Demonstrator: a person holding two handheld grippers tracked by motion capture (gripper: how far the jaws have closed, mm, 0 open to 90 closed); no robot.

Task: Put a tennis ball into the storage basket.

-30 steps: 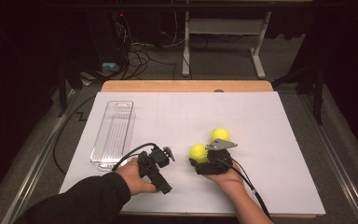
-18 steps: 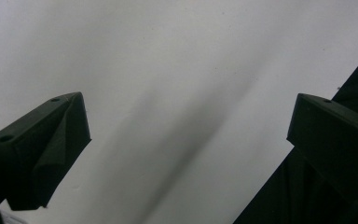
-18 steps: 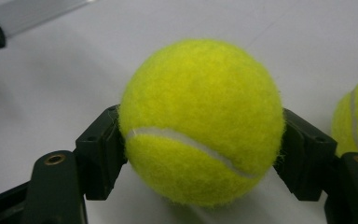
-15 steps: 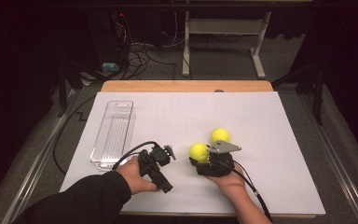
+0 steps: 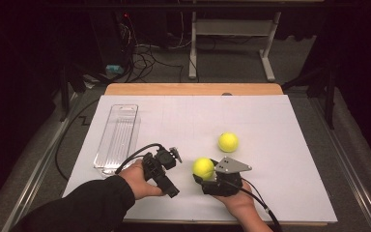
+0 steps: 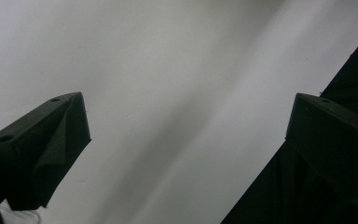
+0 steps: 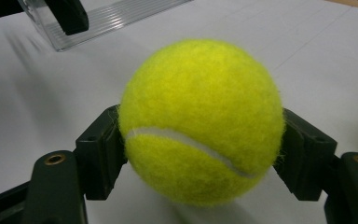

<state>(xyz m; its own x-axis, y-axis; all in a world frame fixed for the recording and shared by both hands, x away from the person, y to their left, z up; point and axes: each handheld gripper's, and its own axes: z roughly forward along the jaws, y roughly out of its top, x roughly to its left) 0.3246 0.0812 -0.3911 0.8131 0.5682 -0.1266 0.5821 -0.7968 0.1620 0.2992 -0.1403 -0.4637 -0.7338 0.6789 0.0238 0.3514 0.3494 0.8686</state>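
Note:
A yellow tennis ball (image 7: 200, 121) sits between the two black jaws of my right gripper (image 7: 200, 156), which press on its left and right sides just above the white table. From above, that ball (image 5: 204, 167) and the right gripper (image 5: 206, 176) lie near the front middle of the table. A second tennis ball (image 5: 228, 142) rests loose on the table just beyond and to the right. My left gripper (image 5: 166, 168) lies low over the table to the left of the held ball. In its own view the left gripper (image 6: 186, 140) has its jaws wide apart over bare white surface.
A clear plastic tray (image 5: 117, 137) lies lengthwise at the left of the white table cover (image 5: 270, 121), and the same tray (image 7: 116, 18) is at the top of the right gripper view. Cables trail from both grippers. A wooden edge (image 5: 193, 89) borders the far side.
The right gripper with its ball has drawn slightly toward the near edge. The left gripper and the loose ball have stayed put.

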